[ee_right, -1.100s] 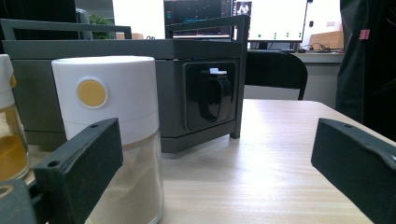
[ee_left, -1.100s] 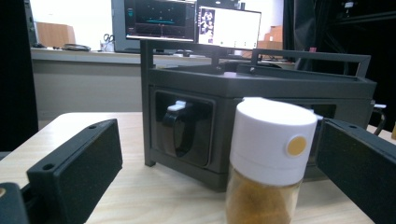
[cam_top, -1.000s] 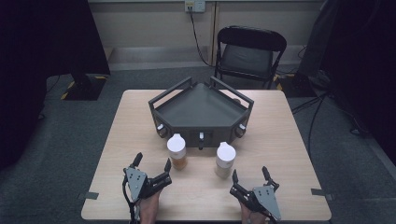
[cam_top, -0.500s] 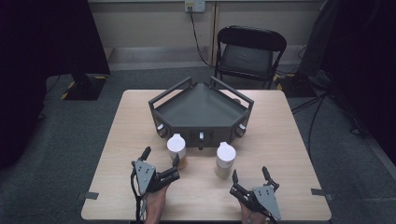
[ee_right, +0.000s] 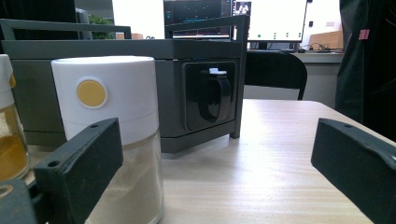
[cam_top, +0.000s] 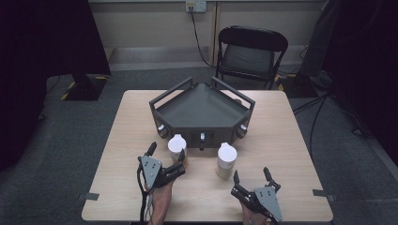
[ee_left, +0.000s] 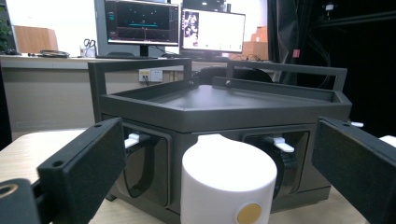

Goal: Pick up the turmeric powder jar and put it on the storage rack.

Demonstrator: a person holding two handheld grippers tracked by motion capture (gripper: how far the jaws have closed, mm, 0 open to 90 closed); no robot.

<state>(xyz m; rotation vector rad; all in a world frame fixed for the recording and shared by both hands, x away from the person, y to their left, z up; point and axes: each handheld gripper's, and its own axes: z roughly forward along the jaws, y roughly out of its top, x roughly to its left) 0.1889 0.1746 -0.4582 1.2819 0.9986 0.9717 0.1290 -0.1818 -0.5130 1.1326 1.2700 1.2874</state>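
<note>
Two glass jars with white lids stand in front of a dark grey three-cornered rack (cam_top: 202, 105). Around the left jar (cam_top: 177, 144), which holds amber contents, my left gripper (cam_top: 166, 152) has its jaws on either side. In the left gripper view the white lid (ee_left: 227, 179) sits between the pads with gaps on both sides. The jaws have just been closing a little and do not press on the jar. The right jar (cam_top: 226, 158) holds pale powder. My right gripper (cam_top: 251, 174) stands open just behind it, with the jar (ee_right: 112, 107) off to the left of its gap.
The rack (ee_left: 219, 105) has raised rails and round knobs on its front faces. A black folding chair (cam_top: 251, 54) stands beyond the table's far edge. Bare tabletop (cam_top: 281, 136) lies right of the jars.
My left gripper has moved forward and to the right, so its jaws now flank the left jar. The right gripper and both jars have stayed put.
</note>
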